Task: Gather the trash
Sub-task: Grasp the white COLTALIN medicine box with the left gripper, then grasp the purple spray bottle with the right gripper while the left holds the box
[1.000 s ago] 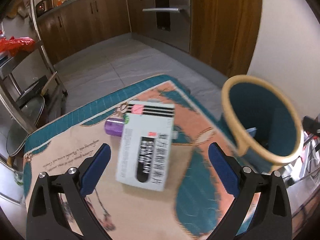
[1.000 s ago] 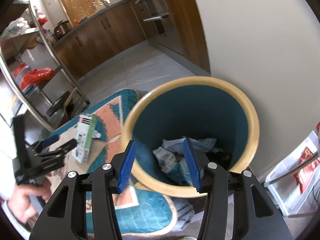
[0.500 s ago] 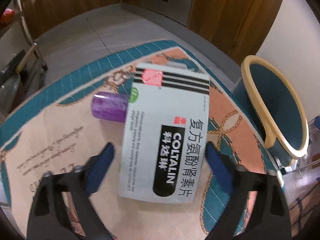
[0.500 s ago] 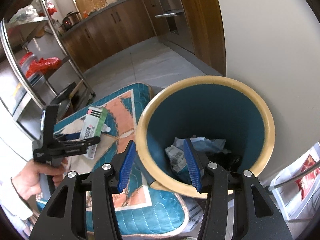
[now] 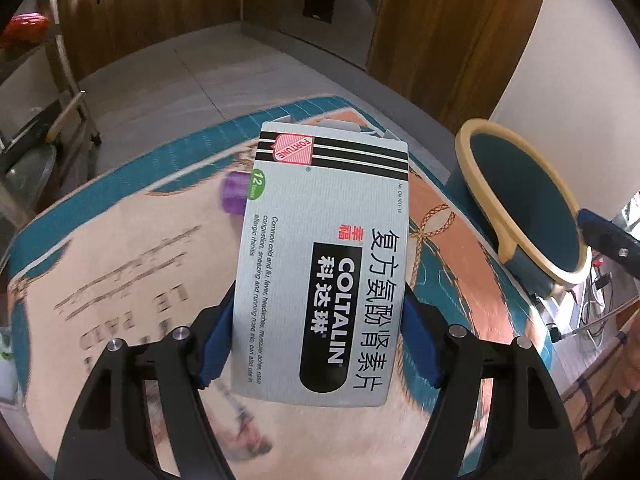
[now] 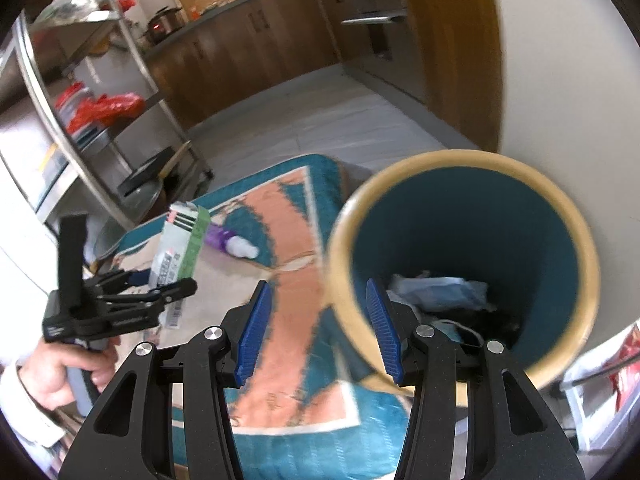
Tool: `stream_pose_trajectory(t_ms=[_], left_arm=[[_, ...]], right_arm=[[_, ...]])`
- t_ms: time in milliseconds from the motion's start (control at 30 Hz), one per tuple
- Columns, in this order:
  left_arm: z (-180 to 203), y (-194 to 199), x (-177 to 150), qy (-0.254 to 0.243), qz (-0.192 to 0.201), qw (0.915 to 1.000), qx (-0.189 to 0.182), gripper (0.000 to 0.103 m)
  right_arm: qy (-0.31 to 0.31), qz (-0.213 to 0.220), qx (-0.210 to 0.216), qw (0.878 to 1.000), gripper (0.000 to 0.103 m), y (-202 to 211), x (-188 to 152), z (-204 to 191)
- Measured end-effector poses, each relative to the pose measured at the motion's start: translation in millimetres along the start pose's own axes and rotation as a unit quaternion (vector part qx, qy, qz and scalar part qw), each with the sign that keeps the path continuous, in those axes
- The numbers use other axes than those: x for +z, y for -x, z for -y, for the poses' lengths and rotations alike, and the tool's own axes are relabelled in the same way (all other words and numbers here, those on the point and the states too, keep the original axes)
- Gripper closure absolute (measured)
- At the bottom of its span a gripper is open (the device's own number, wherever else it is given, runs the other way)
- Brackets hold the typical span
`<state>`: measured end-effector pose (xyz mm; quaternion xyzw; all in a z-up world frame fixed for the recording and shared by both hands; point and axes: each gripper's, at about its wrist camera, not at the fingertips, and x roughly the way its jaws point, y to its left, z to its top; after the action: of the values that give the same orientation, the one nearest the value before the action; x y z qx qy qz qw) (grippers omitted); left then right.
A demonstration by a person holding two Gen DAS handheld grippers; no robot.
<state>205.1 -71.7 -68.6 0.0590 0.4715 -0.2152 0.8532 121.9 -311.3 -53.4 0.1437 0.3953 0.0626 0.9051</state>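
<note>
Where the left wrist view fills its centre with a grey-white medicine box, the print reads clearly: "COLTALIN" in white on a black rounded bar, a red "FORTUNE" shield over black stripes at the upper end, a green disc with "12", large Chinese characters, and small lines about "Common cold and flu: fever, headaches, muscular aches, nasal congestion, sneezing and running nose". The upper flap of the box stands open. The left gripper has just been closing, and its blue pads sit against both long sides of the box at the lower part of the frame, pinching it. In the right wrist view the same box shows at middle left with one green side.

A round bin, teal with a cream rim, stands at the right edge of the left wrist view, beside the patterned mat of teal, peach and cream with faint brown lettering. In the right wrist view the bin takes the right half; crumpled pale wrappers and something dark lie at its bottom.

A purple bottle with a white cap lies on the mat just behind the box.

The right gripper is half spread at lower centre, with the near rim of the bin between its fingers; whether the pads press the rim I cannot tell. A hand at lower left grips the left tool's handle.
</note>
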Motion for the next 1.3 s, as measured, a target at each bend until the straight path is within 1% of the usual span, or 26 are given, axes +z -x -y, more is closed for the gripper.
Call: stream_pose_trajectory(t_ms=[33, 100, 233, 300, 433, 467, 533, 633, 833, 933, 1067, 1167, 1233, 1267, 1300], left_arm=[[-3, 5, -1, 0.003, 0.002, 1.0, 0.001, 0.031], [-11, 22, -6, 0.014, 0.011, 0.9998, 0.004, 0.031], [-24, 51, -13, 0.029, 0.025, 0.9992, 0.012, 0.031], [-28, 70, -16, 0.033, 0.035, 0.9987, 0.014, 0.031], [-32, 92, -15, 0.037, 0.052, 0.9979, 0.013, 0.031], [-34, 96, -16, 0.039, 0.056, 0.9976, 0.01, 0.031], [-37, 100, -17, 0.044, 0.061, 0.9971, 0.006, 0.031], [-44, 98, -18, 0.054, 0.065, 0.9965, 0.001, 0.031], [-54, 85, -20, 0.071, 0.055, 0.9959, -0.002, 0.031], [-58, 79, -18, 0.073, 0.052, 0.996, 0.002, 0.031], [-61, 71, -16, 0.075, 0.047, 0.996, 0.01, 0.031], [-61, 68, -16, 0.074, 0.044, 0.9962, 0.011, 0.031], [-61, 69, -15, 0.075, 0.045, 0.9961, 0.009, 0.031], [-60, 68, -15, 0.074, 0.046, 0.9961, 0.009, 0.031], [-59, 68, -14, 0.074, 0.046, 0.9962, 0.009, 0.031]], right_arm=[[0.009, -0.004, 0.006, 1.0, 0.051, -4, 1, -7], [0.025, -0.013, 0.015, 0.999, 0.046, -12, 4, -21], [0.064, -0.03, 0.035, 0.997, 0.043, -29, 8, -48], [0.093, -0.039, 0.044, 0.994, 0.04, -40, 13, -63], [0.141, -0.058, 0.057, 0.987, 0.036, -63, 23, -80], [0.154, -0.063, 0.058, 0.984, 0.033, -69, 25, -82], [0.18, -0.072, 0.051, 0.98, 0.033, -83, 30, -87], [0.208, -0.083, 0.048, 0.973, 0.032, -100, 35, -95], [0.262, -0.09, 0.05, 0.96, 0.032, -129, 43, -117], [0.296, -0.102, 0.045, 0.949, 0.033, -151, 44, -130], [0.315, -0.113, 0.041, 0.942, 0.033, -173, 45, -137], [0.316, -0.124, 0.039, 0.94, 0.036, -188, 46, -138], [0.31, -0.13, 0.044, 0.941, 0.038, -194, 46, -137], [0.306, -0.133, 0.045, 0.942, 0.042, -196, 45, -137], [0.303, -0.137, 0.045, 0.942, 0.048, -199, 44, -136]])
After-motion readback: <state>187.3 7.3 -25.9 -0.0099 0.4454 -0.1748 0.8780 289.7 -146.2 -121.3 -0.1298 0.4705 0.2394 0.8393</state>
